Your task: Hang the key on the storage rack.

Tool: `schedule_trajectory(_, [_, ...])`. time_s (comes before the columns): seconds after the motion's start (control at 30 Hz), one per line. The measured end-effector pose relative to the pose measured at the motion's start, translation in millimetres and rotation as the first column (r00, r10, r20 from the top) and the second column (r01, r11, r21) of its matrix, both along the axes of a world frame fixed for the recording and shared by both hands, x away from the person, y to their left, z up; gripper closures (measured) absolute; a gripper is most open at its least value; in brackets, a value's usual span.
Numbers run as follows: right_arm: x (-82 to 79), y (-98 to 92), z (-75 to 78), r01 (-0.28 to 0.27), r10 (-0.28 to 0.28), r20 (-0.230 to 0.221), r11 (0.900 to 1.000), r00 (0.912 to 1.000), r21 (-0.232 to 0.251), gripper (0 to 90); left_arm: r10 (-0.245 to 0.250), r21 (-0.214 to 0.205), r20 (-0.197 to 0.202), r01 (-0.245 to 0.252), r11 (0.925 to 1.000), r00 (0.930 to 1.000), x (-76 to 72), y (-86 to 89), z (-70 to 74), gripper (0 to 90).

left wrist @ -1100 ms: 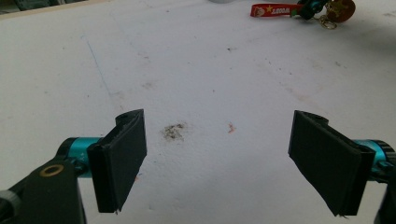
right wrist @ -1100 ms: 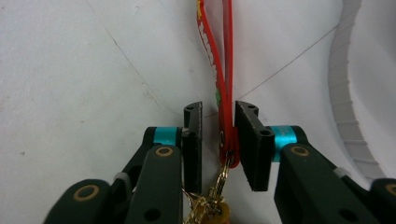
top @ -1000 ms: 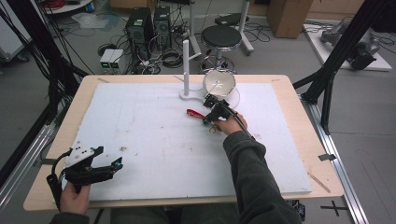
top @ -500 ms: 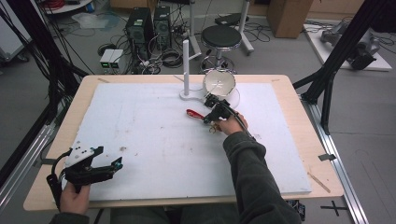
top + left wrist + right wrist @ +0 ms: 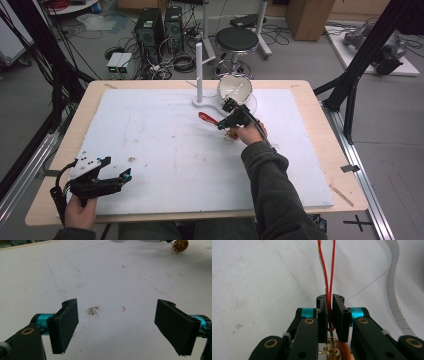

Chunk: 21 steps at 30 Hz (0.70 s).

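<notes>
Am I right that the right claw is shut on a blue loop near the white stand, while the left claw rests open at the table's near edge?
Not quite: the loop is red, not blue, as the right gripper view shows. The rest holds: the right claw is shut on it near the white stand, and the left claw is open.

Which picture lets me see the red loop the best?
The right gripper view. There the red loop is big and close, pinched between the shut jaws of the right gripper. The high view shows it as a small red bit on the white mat. In the left gripper view I cannot make it out.
</notes>
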State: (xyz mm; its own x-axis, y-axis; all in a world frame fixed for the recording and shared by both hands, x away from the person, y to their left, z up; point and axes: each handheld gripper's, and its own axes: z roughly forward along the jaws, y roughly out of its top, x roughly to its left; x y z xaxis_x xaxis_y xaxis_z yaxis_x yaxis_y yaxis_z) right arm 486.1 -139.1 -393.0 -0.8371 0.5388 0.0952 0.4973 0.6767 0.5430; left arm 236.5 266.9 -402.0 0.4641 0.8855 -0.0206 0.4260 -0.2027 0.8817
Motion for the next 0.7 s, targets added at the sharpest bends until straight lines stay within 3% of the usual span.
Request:
schedule_trajectory(0.5, [-9.6,-8.5,10.2,0.008,-0.01,0.026,0.9975,0.9996,0.07,82.7,0.001,0.001,0.003,-0.001,1.0,1.0,0.2,-0.8,-0.1,19.8])
schedule_trajectory(0.7, [-13.0,-9.1,12.3,0.0,-0.002,0.031,0.9971,0.9995,0.076,82.8,0.001,0.003,0.001,-0.001,1.0,1.0,0.1,-1.0,0.1,19.8])
